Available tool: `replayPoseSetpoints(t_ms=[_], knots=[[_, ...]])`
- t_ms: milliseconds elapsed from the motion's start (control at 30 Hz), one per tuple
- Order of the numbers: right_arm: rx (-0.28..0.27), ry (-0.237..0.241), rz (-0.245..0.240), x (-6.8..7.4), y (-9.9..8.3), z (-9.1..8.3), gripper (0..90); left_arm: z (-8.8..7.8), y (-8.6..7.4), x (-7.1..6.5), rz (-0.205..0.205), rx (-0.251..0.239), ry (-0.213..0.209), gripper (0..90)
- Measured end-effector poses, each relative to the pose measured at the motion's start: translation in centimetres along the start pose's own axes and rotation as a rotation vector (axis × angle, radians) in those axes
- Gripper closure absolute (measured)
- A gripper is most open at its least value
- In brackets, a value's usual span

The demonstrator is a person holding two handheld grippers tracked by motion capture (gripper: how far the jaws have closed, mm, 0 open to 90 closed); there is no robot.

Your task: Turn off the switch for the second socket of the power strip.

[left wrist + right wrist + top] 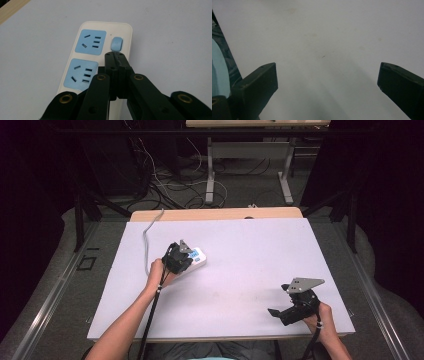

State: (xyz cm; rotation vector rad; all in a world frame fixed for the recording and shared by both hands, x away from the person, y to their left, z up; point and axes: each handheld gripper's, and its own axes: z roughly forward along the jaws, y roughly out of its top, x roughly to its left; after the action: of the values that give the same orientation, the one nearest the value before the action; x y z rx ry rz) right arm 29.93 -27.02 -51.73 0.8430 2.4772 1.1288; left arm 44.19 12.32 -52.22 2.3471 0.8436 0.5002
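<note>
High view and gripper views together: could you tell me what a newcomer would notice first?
The white power strip with blue sockets lies left of centre on the white table. The left gripper, jaws shut, points at its blue switch. The right gripper rests open near the table's front right.

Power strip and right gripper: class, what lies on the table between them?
Nothing. In the high view, bare white table runs from the power strip, under the shut left gripper, to the open right gripper.
</note>
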Motion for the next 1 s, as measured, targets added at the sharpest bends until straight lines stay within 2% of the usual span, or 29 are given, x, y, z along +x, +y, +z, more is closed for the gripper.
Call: replayPoseSetpoints(t_ms=[67, 100, 133, 267, 300, 433, 467, 500, 567, 667, 700, 800, 900, 1000], knots=[[0.0, 0.01, 0.0, -0.1, 0.0, 0.0, 2.4, -0.2, 0.0, 0.1, 0.0, -0.008, 0.007, 90.0], [0.007, 0.021, 0.004, -0.1, 0.1, 0.0, 2.4, -0.4, 0.0, 0.2, 0.0, -0.003, -0.005, 90.0], [0.005, 0.016, 0.004, -0.1, 0.1, 0.1, 2.4, -0.5, -0.1, 0.2, -0.003, -0.01, 0.006, 89.9], [0.002, 0.017, -0.01, -0.1, 0.1, 0.2, 2.4, -0.9, -0.1, 0.2, -0.003, -0.004, -0.003, 89.8], [0.001, 0.018, -0.011, -0.1, 0.1, 0.1, 2.4, -0.9, -0.1, 0.2, -0.006, -0.017, 0.008, 87.5], [-0.008, 0.019, -0.005, 0.0, 0.1, 0.2, 2.4, -1.6, -0.5, 0.0, -0.017, -0.007, -0.004, 82.2], [0.016, 0.033, -0.003, 0.0, 0.2, 0.1, 2.4, -1.8, -0.7, -0.1, -0.016, -0.009, -0.005, 79.6], [0.006, 0.03, -0.001, 0.0, 0.2, 0.2, 2.4, -2.0, -0.8, -0.2, -0.013, -0.006, -0.005, 77.3], [0.001, 0.023, -0.014, 0.0, 0.2, 0.1, 2.4, -2.5, -1.0, -0.2, -0.015, 0.004, -0.008, 70.2], [-0.005, 0.017, -0.003, 0.2, 0.2, 0.1, 2.4, -3.0, -1.4, -0.1, -0.038, 0.007, 0.017, 52.3], [0.009, 0.023, -0.005, 0.2, 0.2, 0.0, 2.4, -3.3, -1.5, -0.1, -0.037, 0.014, 0.019, 44.2], [0.011, 0.027, 0.0, 0.2, 0.2, 0.2, 2.4, -4.0, -1.7, 0.0, -0.047, 0.01, 0.03, 27.9], [0.006, 0.031, -0.006, 0.1, 0.2, 0.2, 2.4, -4.7, -2.0, 0.0, -0.062, 0.002, 0.044, 18.2], [0.007, 0.031, -0.012, -0.2, 0.3, 0.4, 2.4, -5.4, -2.3, 0.0, -0.071, -0.011, 0.049, 14.3]])
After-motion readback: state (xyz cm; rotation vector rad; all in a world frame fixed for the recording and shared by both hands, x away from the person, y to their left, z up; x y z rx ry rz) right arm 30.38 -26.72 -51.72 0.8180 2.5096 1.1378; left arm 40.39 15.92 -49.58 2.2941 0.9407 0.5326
